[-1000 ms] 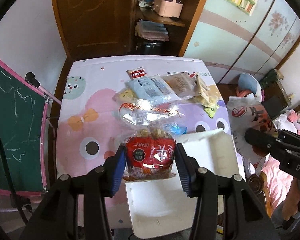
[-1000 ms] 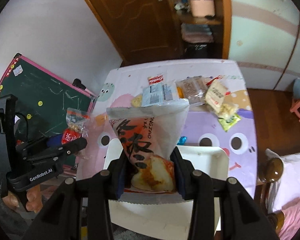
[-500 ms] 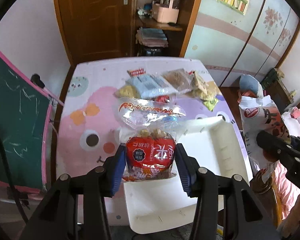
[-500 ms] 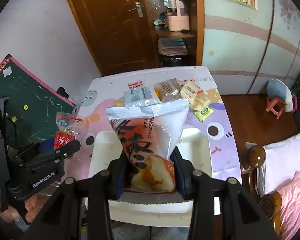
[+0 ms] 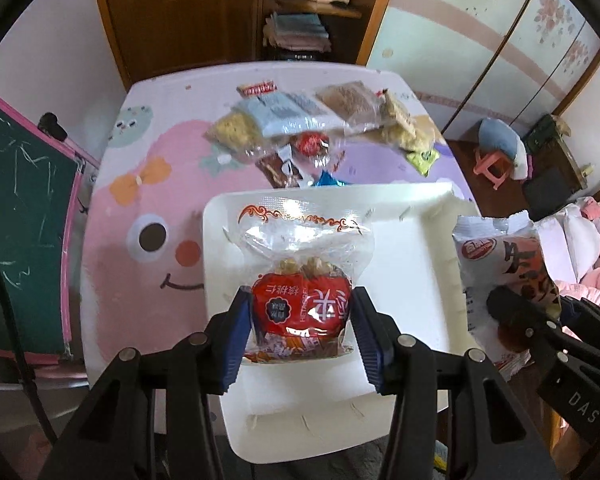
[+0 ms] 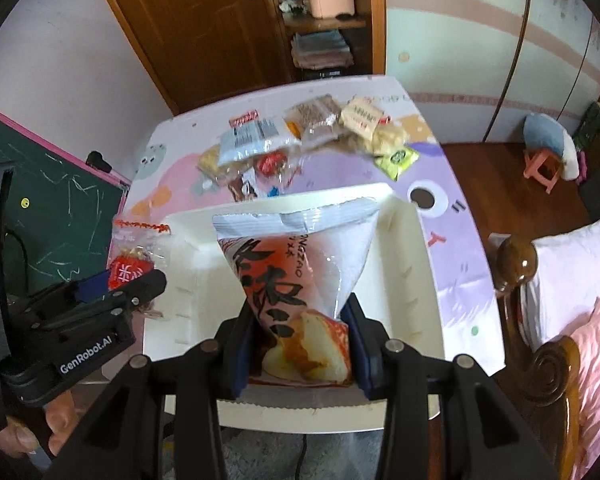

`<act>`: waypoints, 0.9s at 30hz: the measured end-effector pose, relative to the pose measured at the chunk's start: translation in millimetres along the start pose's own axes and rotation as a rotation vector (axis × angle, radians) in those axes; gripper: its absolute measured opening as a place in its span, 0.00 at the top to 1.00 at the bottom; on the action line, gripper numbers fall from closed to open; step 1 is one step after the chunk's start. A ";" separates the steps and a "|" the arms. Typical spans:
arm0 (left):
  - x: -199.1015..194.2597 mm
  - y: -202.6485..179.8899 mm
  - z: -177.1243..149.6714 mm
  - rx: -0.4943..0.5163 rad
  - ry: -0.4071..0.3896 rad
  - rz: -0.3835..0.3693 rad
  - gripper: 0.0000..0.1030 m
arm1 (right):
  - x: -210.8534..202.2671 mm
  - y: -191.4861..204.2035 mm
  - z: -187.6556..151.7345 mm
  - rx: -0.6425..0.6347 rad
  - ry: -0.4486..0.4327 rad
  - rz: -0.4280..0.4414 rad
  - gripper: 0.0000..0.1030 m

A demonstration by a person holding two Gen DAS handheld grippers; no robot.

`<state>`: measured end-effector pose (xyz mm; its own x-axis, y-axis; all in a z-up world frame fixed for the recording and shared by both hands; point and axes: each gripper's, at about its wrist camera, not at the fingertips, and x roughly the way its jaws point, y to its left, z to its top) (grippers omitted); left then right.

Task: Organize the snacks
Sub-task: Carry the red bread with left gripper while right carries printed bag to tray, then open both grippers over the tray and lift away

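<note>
My left gripper (image 5: 300, 332) is shut on a clear bag with a red label and walnut snacks (image 5: 300, 280), held above the white tray (image 5: 404, 248). My right gripper (image 6: 298, 354) is shut on a white and orange bread packet (image 6: 300, 272), held above the same tray (image 6: 416, 272). The right gripper and its packet (image 5: 508, 264) show at the right edge of the left wrist view. The left gripper and its bag (image 6: 130, 268) show at the left of the right wrist view. The tray bottom that shows is bare.
A heap of loose snack packets (image 5: 312, 128) lies on the far half of the cartoon-print table (image 5: 140, 184); it also shows in the right wrist view (image 6: 300, 136). A green chalkboard (image 5: 16, 208) stands left. A bed (image 6: 572, 288) and wooden bedpost (image 6: 516, 264) are right.
Both grippers have pulled back toward the near edge and moved over the tray with their packets. The tray now lies under both bags.
</note>
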<state>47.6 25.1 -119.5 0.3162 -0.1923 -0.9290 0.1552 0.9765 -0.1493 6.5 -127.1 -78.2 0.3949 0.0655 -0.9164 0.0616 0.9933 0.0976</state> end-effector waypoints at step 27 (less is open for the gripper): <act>0.9 -16.4 2.3 0.062 -0.015 0.059 0.20 | 19.8 -9.9 8.1 0.018 0.047 0.004 0.42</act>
<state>47.5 8.7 -117.1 0.3403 -0.1367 -0.9303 0.1934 0.9784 -0.0730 21.2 -136.4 -94.2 0.3520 0.0748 -0.9330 0.0765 0.9912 0.1083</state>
